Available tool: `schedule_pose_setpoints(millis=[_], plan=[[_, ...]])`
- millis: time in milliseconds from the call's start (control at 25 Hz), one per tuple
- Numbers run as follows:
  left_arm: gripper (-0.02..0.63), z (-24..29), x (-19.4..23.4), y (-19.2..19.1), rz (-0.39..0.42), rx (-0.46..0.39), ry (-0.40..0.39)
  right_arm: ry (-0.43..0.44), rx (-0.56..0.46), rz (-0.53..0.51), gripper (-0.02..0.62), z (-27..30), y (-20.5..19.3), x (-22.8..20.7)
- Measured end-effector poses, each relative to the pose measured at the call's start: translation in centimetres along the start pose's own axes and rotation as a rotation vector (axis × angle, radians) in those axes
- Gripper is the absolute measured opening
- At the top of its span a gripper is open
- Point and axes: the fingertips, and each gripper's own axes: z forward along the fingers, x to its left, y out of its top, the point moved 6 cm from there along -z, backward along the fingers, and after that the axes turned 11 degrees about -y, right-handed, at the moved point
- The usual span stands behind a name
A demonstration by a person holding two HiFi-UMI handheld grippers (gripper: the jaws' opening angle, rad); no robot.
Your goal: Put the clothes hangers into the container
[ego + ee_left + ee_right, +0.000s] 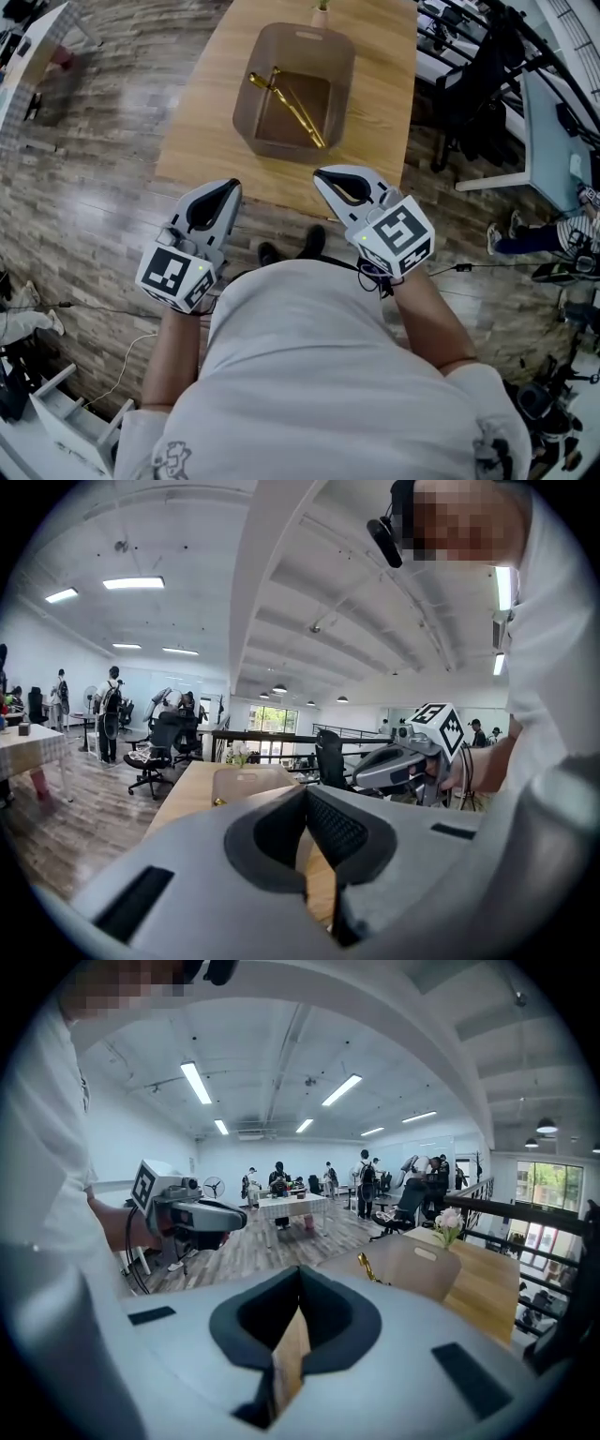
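The desk (202, 112) is a pale wooden top at the 12 o'clock side of the head view, standing on a wood-plank floor (103, 169). The container (342, 56), a translucent brown bin with a handle slot in its far wall, stands on the desk toward the desk's 1 o'clock part. The gold-coloured clothes hangers (291, 103) lie inside the container on its bottom, running from 10 o'clock to 4 o'clock. Their exact count cannot be told.

The left claw (232, 185) is held over the floor just short of the near desk edge, at 7 o'clock from the container. Its jaws are closed tip to tip and grip nothing; only desk wood shows through the oval opening behind the tips in the left gripper view (306, 794).

The right claw (319, 173) is at the near desk edge, at 6 o'clock from the container. Its jaws are fully closed and empty, as the right gripper view (298, 1271) shows. In that view the container (412, 1269) stands ahead at 1 o'clock, with one hanger hook (367, 1267) rising above its rim.

The two claws are apart from each other, and neither touches the container.
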Motion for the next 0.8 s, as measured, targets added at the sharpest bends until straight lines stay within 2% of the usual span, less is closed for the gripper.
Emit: schedule_pose_setpoints(millis=[440,800], plan=[[0.006,-4.3,0.0,-1.7,-0.015,-0.008,-0.062,-0.093,-0.011,0.028,0.006,-2.3,-0.6,4.5],[0.006,-4.8,-1.7,-2.1,-0.015,-0.023,-0.066,-0.098,-0.018,0.016,0.006,-3.9,-1.3,5.2]])
